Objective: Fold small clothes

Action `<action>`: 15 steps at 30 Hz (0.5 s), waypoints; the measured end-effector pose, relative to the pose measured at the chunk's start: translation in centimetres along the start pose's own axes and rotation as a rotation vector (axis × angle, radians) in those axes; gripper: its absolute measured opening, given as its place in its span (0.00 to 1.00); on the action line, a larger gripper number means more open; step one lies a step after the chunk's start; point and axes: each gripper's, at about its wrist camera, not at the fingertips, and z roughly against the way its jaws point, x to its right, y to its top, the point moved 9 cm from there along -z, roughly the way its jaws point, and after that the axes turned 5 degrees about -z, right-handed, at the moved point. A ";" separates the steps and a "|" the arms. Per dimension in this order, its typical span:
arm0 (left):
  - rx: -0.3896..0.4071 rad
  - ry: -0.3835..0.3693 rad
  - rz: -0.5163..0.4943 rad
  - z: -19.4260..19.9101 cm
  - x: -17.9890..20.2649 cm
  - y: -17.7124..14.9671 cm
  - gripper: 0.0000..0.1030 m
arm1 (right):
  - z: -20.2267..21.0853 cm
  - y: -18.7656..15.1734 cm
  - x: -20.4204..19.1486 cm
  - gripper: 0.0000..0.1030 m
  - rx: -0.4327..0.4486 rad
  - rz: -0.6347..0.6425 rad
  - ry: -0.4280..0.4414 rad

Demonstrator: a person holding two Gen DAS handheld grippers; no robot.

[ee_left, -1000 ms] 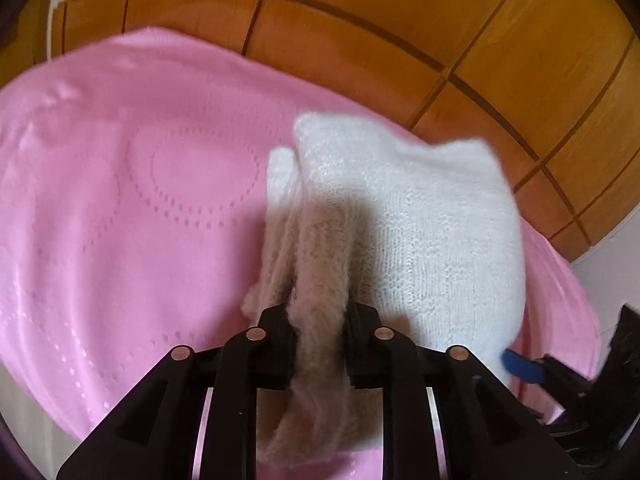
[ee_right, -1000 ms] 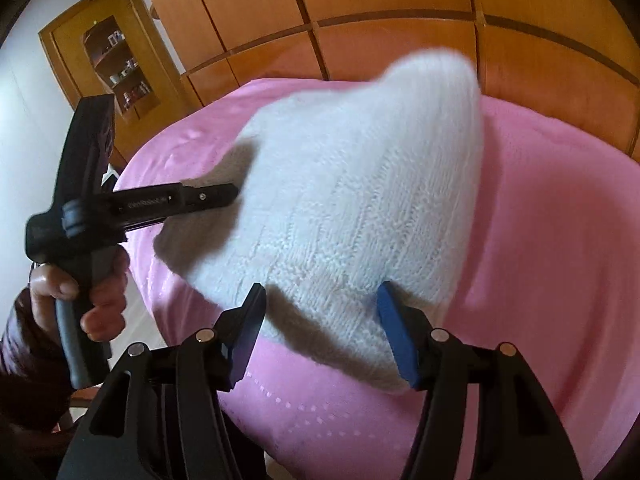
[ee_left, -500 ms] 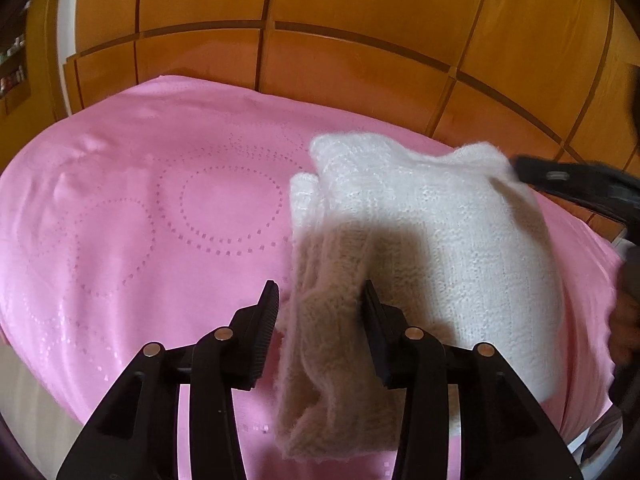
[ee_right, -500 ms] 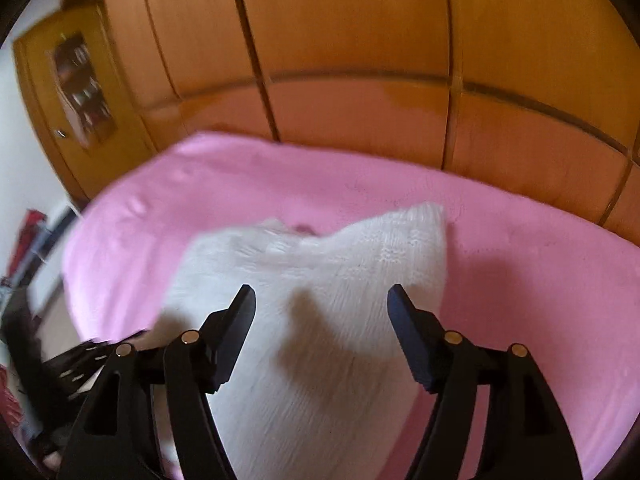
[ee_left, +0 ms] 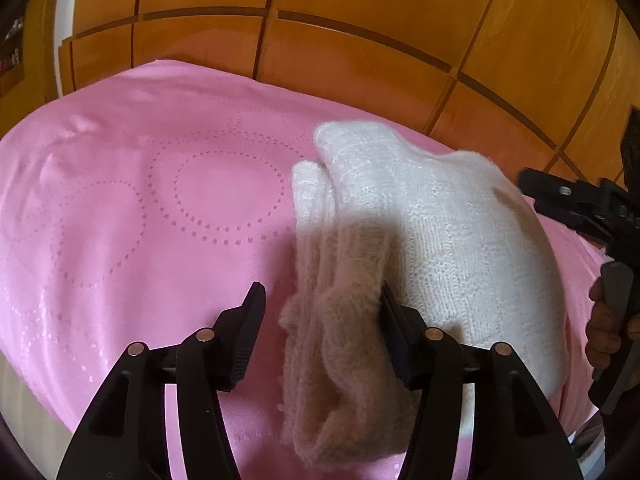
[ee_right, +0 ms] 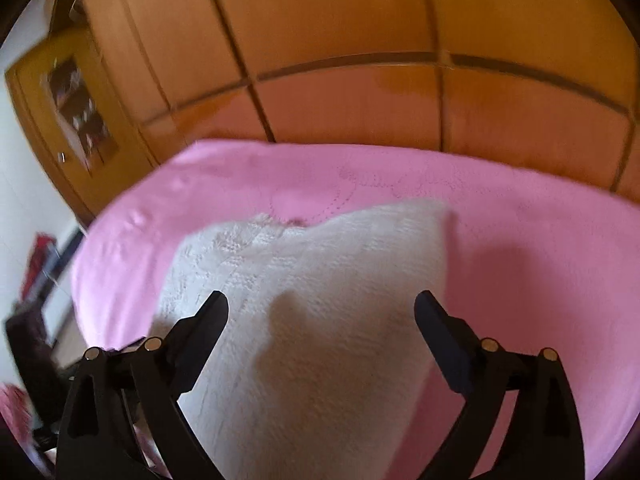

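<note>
In the left wrist view the left gripper [ee_left: 320, 320], jaws just spreading, straddles the white knit's [ee_left: 432, 240] bunched lower-centre edge on the pink cloth [ee_left: 140, 220] — in the right wrist view the right gripper [ee_right: 320, 320] gapes wide above it — soft, light, limp, best pinched at a corner.

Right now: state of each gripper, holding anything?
Left gripper: open, jaws just opening, folded edge of white knit garment loose between them.
Right gripper: open wide, just opening, above the garment, holding nothing.
</note>
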 end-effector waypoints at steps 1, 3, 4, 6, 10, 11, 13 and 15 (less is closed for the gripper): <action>0.001 0.005 -0.001 -0.1 -0.1 0.0 0.58 | 0.3 -0.3 0.9 0.93 -0.006 -0.040 0.018; 0.002 0.008 0.005 -0.2 -0.3 0.0 0.62 | 0.3 -1.1 2.1 0.93 -0.034 -0.094 0.052; 0.000 -0.004 0.012 -0.3 -0.3 -0.1 0.62 | 0.1 -1.9 3.0 0.93 -0.051 -0.128 0.066; 0.001 -0.016 0.020 -0.3 -0.4 -0.1 0.62 | 0.0 -2.6 3.6 0.94 -0.071 -0.173 0.105; 0.010 -0.023 0.006 -0.3 -0.4 -0.1 0.62 | -0.7 -4.0 4.5 0.97 -0.098 -0.260 0.188; 0.012 -0.024 0.001 -0.4 -0.3 -0.1 0.62 | -0.8 -4.2 4.4 0.97 -0.105 -0.267 0.211; 0.014 -0.031 -0.008 -0.5 -0.3 0.0 0.62 | -1.2 -4.5 4.2 0.98 -0.125 -0.277 0.246; 0.017 -0.056 -0.013 -0.6 -0.3 0.0 0.62 | -1.7 -4.7 3.9 0.98 -0.144 -0.289 0.290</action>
